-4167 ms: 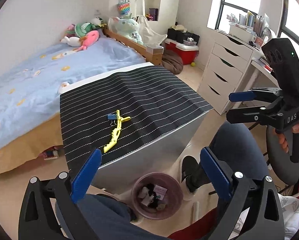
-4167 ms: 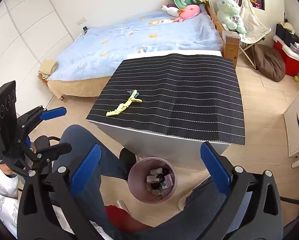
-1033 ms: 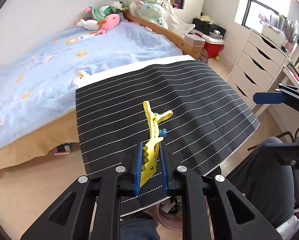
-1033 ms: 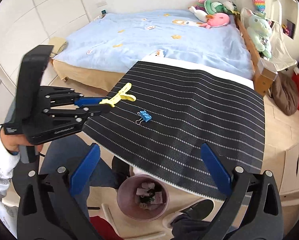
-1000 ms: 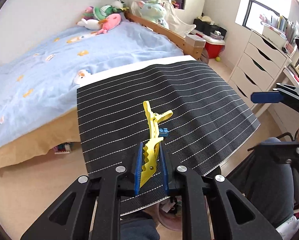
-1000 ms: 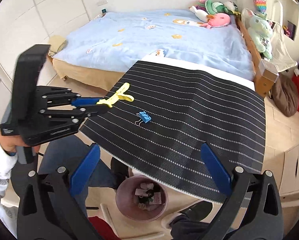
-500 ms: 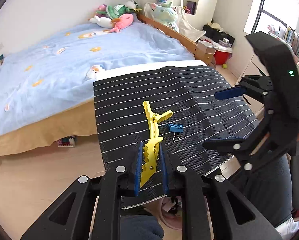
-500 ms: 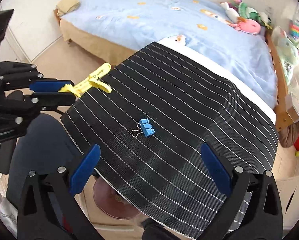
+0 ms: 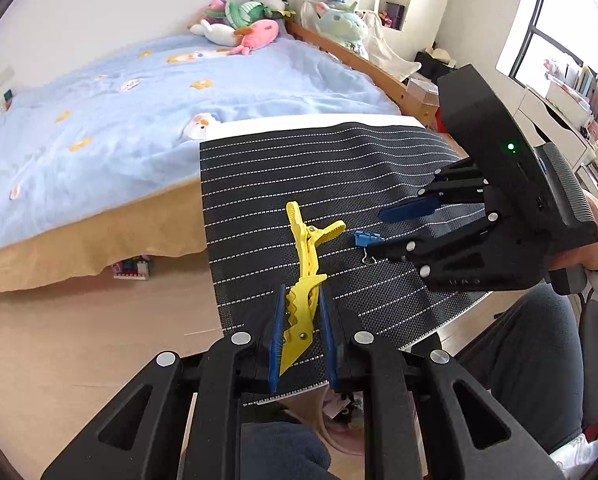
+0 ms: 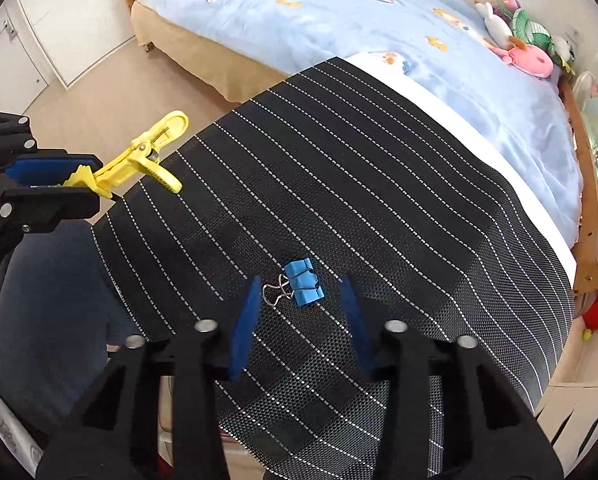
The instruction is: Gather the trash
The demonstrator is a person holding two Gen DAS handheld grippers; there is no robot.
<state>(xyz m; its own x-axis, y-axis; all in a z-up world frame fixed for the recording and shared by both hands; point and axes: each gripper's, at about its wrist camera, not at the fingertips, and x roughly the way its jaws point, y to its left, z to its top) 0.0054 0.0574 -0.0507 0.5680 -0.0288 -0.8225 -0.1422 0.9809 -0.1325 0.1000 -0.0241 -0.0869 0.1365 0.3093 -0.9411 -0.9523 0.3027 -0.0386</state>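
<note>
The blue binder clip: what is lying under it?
The binder clip lies on the striped black mat, between the right tongs, which do not grip it yet. What is beneath the mat is covered.

Black tool [image 10: 299, 320] frames, blue pads [image 10: 245, 324], silver screws; dark blue trousers [image 9: 531, 364].

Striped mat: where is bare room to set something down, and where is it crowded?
The striped mat is bare from its middle to the edge by the bed. The near corner is crowded: the left gripper holds the yellow clip there, and the right gripper, just closing, straddles the blue binder clip.
</note>
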